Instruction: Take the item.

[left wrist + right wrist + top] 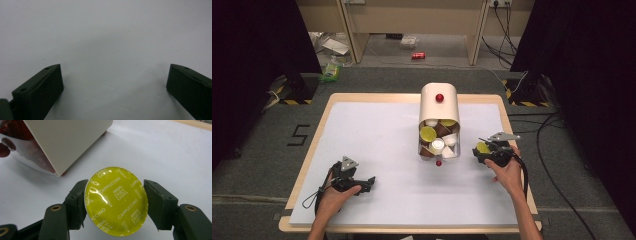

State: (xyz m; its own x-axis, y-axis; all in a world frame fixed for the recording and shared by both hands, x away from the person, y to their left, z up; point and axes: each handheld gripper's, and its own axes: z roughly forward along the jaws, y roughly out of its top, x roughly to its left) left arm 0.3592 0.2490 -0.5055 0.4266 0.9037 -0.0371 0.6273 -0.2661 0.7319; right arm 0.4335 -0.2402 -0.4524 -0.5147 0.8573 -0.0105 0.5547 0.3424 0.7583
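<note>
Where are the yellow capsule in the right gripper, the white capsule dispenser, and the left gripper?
Yellow capsule [116, 201]: right gripper view, middle of its printed foil lid.
White capsule dispenser [439, 107]: high view, on its curved white top.
Left gripper [113, 85]: left gripper view, midway between its open jaw tips.

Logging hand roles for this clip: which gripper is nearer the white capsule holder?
Right. The right gripper, shut on a yellow capsule, sits just beside the white capsule holder. The left gripper rests open, well off toward the table's near left.
</note>
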